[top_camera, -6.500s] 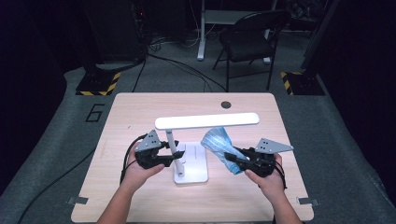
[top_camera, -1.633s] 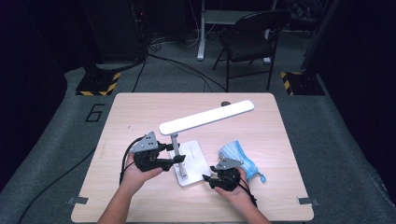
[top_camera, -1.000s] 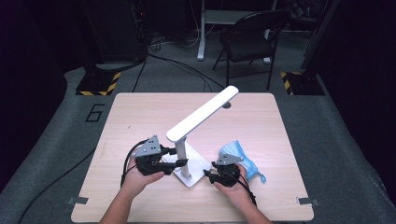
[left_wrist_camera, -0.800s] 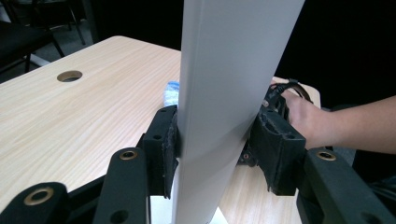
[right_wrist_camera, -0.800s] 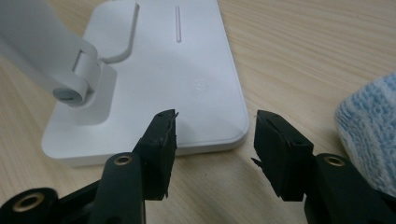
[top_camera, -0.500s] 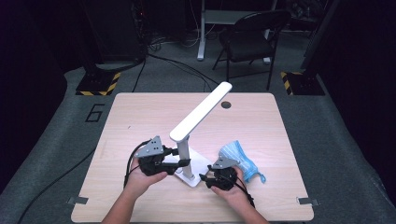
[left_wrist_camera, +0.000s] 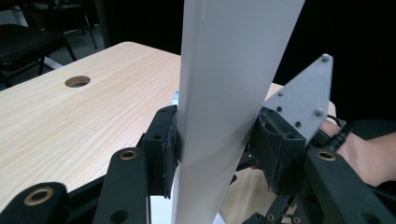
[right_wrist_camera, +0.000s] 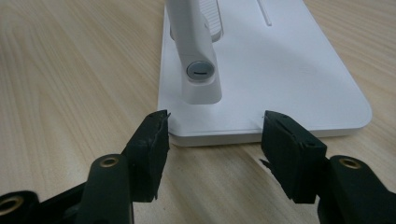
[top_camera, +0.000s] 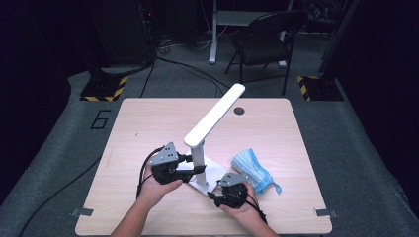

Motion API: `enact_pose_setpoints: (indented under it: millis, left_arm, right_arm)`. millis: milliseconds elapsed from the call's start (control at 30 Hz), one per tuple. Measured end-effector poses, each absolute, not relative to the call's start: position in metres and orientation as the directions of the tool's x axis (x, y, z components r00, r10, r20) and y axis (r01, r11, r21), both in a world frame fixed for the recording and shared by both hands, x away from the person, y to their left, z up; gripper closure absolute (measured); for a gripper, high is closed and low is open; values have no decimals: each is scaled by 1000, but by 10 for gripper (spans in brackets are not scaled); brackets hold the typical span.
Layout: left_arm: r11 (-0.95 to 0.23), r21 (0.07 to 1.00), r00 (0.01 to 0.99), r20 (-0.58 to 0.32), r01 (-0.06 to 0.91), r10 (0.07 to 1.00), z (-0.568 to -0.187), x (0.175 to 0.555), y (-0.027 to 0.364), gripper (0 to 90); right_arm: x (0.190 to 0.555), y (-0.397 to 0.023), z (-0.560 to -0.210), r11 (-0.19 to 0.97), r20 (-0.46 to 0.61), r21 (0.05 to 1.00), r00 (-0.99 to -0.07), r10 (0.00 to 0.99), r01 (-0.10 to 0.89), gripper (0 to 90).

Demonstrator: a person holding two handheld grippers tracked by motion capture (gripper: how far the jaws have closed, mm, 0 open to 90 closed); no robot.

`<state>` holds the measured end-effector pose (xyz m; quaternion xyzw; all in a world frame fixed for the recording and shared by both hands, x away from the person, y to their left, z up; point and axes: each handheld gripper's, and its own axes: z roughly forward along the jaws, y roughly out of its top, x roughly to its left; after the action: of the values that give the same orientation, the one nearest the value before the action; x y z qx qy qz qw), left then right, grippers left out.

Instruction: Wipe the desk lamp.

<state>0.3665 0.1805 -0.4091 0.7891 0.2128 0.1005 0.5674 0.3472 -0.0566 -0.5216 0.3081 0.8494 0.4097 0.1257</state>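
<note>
Nearby, a crumpled blue cloth (top_camera: pixel 253 171) lies on the wooden table (top_camera: pixel 148 123) just right of the white desk lamp (top_camera: pixel 207 129), close to the right gripper (top_camera: pixel 223 191); a round cable hole (top_camera: pixel 239 110) sits near the far edge, under the lamp's tilted head. The lamp stands near the table's front middle. The left gripper (left_wrist_camera: pixel 212 147) clamps the lamp's upright post between its pads. The right gripper's jaws have just been opening and stand apart at the edge of the lamp's base (right_wrist_camera: pixel 289 70), gripping nothing.
</note>
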Motion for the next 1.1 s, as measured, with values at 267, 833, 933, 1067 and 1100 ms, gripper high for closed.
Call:
enact_pose_setpoints:
  millis: [267,833,933,1067,1100]
  left_arm:
    - [-272,936,904,-92,222,418,-410,367,181,487]
    - [-295,931,909,-79,213,409,-409,364,181,617]
    - [-303,930,905,-64,207,421,-410,365,179,661]
    - [-313,927,894,-48,206,445,-411,366,169,716]
    - [-313,927,894,-48,206,445,-411,366,169,712]
  right_arm:
    - [347,-54,-522,479,12,781,-777,630,400,383]
    - [359,-53,-526,498,3,760,-769,639,417,413]
    - [361,-56,-526,483,13,763,-757,653,430,422]
    - [366,-59,-525,462,29,770,-747,664,440,431]
    - [366,-59,-525,462,29,770,-747,664,440,431]
